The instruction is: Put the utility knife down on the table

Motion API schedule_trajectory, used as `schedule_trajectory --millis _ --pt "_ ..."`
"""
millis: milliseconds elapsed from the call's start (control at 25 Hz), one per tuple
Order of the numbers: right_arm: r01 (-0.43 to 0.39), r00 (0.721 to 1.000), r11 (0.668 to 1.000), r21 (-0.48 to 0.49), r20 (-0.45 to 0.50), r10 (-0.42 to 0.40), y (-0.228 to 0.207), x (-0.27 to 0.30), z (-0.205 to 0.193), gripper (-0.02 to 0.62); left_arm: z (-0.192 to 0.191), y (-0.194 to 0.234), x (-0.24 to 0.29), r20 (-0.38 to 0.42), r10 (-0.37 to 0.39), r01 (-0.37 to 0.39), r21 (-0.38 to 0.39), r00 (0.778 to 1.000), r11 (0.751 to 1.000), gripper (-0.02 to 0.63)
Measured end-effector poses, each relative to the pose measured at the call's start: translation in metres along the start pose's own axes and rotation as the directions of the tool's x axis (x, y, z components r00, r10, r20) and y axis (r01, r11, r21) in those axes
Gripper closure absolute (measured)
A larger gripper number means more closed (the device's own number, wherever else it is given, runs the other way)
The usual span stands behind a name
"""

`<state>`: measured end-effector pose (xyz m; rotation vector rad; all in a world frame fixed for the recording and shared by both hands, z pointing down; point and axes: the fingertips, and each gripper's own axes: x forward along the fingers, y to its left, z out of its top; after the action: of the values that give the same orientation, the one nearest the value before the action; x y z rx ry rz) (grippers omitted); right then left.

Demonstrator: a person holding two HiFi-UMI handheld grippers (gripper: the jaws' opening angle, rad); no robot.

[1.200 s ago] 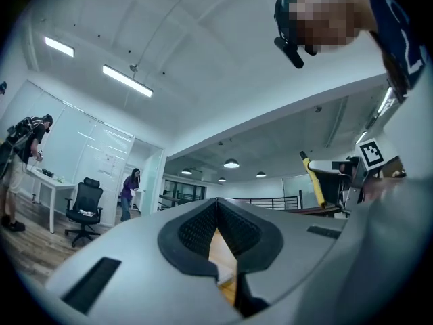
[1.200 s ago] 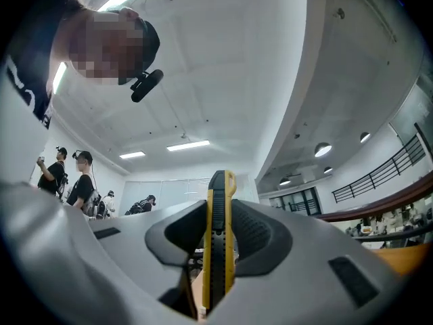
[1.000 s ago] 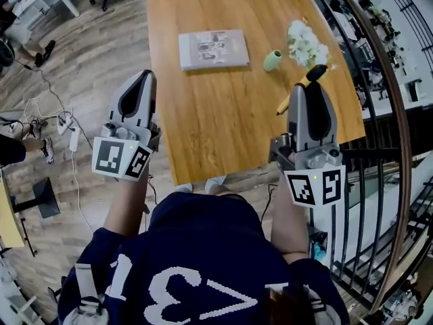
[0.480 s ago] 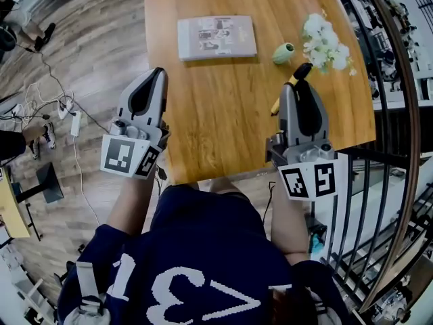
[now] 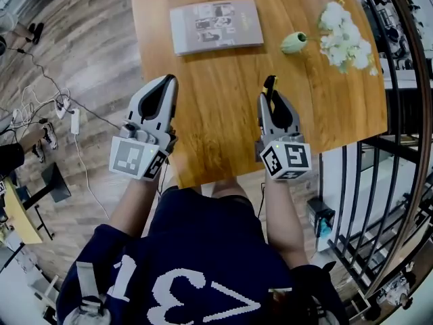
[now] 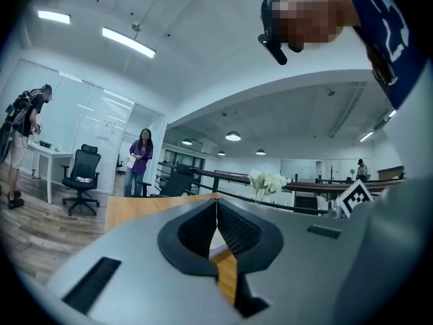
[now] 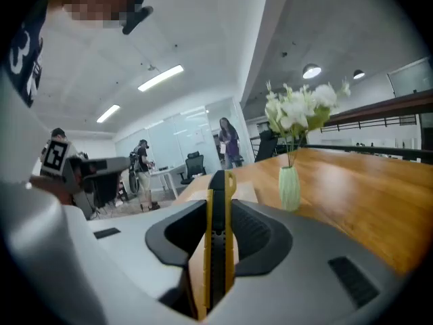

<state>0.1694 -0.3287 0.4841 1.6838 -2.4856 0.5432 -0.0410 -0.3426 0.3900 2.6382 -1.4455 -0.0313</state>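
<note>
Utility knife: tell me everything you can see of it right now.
The utility knife is slim and yellow, plastic-looking, with a black ridged strip along its middle and a black-and-yellow far end. It stands on edge, clamped between the jaws of the right gripper, its end poking out over the wooden table. No blade shows; contact with the table cannot be told.

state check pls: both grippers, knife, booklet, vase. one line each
Left gripper: shut, nothing between the jaws.
Right gripper: shut on the utility knife.
Utility knife: clamped on edge, sticking out forward over the table, not released.
Booklet: closed, lying flat on the table.
Vase: upright on the table, holding white flowers.
</note>
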Motion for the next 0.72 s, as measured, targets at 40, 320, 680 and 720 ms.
schedule_trajectory --millis 40,320,680,720 --pt "0.015 0.999 1.0 -0.01 -0.039 -0.015 -0.006 0.006 -0.02 0.469 -0.005 0.002 0.001 -0.008 0.001 -0.001 -0.003 1.0 1.0 0.591" --pt "0.1 0.95 0.992 -0.076 -0.29 -0.118 -0.031 0.025 -0.115 0.469 -0.031 0.007 0.002 -0.069 0.004 -0.005 -0.023 0.998 1.0 0.591" --pt "0.103 0.896 0.987 -0.12 -0.42 -0.145 -0.033 0.033 -0.146 0.462 -0.037 0.009 0.001 -0.085 0.002 -0.005 -0.03 0.996 1.0 0.591" --pt "0.101 0.901 0.989 -0.109 -0.411 -0.138 -0.032 0.032 -0.141 0.46 -0.034 0.008 0.001 -0.079 0.001 -0.003 -0.028 0.997 1.0 0.591"
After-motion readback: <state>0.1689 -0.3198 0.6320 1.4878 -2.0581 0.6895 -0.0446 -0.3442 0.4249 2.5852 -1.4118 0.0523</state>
